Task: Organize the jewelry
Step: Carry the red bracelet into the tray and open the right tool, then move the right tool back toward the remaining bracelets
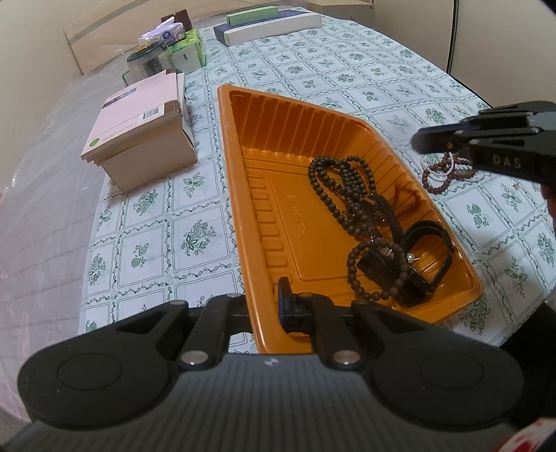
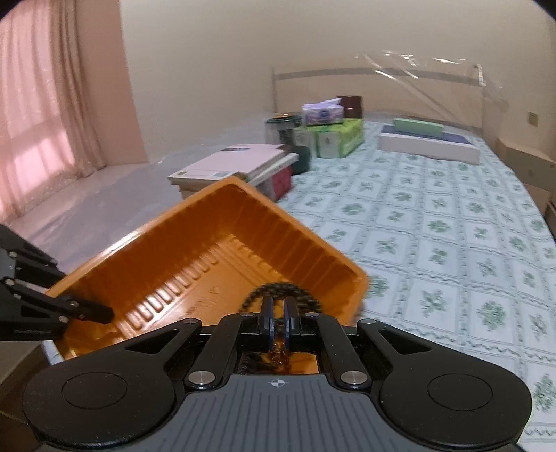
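Observation:
An orange plastic tray [image 1: 264, 222] lies on the patterned tablecloth. In it lie a long dark bead necklace [image 1: 342, 189], a dark bead bracelet [image 1: 378, 271] and a black strap watch [image 1: 422, 257]. My left gripper [image 1: 267, 306] is shut on the tray's near rim. My right gripper [image 1: 434, 140] hangs to the right of the tray, shut on a reddish bead bracelet with a pearl strand [image 1: 446, 172] dangling beneath it. In the right wrist view the right gripper [image 2: 278, 313] has its fingers close together over the tray [image 2: 194, 243], with blurred dark beads [image 2: 278, 292] just beyond them.
A stack of pink and beige boxes [image 1: 139, 132] stands left of the tray. Tissue boxes and a jar [image 1: 166, 52] sit behind it. Long flat boxes [image 1: 271, 22] lie at the far end. The table edge runs along the right.

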{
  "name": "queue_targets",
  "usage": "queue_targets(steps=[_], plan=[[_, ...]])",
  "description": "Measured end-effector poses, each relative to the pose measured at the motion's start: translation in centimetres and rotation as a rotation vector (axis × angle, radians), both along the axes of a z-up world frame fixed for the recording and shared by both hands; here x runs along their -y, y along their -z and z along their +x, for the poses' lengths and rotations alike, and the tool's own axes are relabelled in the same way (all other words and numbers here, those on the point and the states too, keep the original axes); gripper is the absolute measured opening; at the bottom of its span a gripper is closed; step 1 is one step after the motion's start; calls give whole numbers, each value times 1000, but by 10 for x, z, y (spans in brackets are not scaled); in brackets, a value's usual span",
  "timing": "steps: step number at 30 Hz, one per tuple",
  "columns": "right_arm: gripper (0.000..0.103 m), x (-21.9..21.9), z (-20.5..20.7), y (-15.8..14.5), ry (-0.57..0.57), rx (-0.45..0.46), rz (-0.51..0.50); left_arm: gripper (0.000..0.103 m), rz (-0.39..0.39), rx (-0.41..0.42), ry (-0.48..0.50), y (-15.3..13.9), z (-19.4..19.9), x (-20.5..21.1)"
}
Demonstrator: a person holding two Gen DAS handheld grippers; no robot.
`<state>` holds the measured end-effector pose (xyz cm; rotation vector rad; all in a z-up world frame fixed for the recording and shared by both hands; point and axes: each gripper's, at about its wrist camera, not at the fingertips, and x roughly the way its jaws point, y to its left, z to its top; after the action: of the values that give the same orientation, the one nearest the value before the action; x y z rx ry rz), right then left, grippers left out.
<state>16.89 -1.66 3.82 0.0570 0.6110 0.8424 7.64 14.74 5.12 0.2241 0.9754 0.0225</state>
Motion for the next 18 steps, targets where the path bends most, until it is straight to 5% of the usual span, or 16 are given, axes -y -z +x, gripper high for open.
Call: queue_targets(steps=[6,18], plan=[[39,44,-5,7,116,-15,8,8,-2,1,-1,0,0,0],[40,146,-46,70,379,-92,-133,8,-3,2,-4,0,1,-2]])
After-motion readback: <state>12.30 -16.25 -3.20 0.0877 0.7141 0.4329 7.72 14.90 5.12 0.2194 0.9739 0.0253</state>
